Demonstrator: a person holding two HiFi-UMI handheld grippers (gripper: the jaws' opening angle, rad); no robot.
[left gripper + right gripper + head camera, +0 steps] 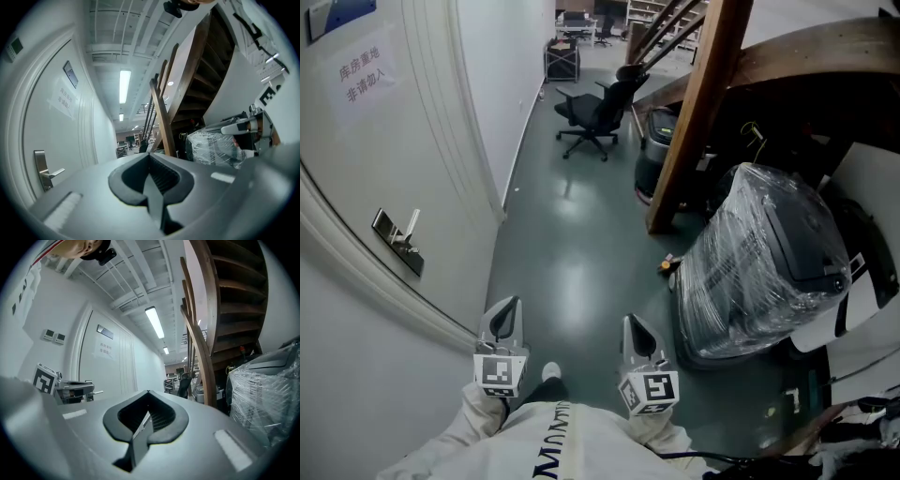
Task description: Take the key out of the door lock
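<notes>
White door, dark floor, brown wood

The door (356,169) is white with a silver handle (398,239). The floor (572,272) is glossy dark green-grey, the office chair (592,117) black and the stair post (698,112) warm brown. The bin (787,253) is dark grey under clear shiny wrap. The left gripper (510,307) and right gripper (633,326) are light grey, with black-and-white square-patterned cubes (499,373). The sleeves (483,412) are cream.

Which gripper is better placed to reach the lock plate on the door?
Left, probably: the left gripper is nearer the lock plate; the right gripper is farther off, toward the wrapped bin.
</notes>
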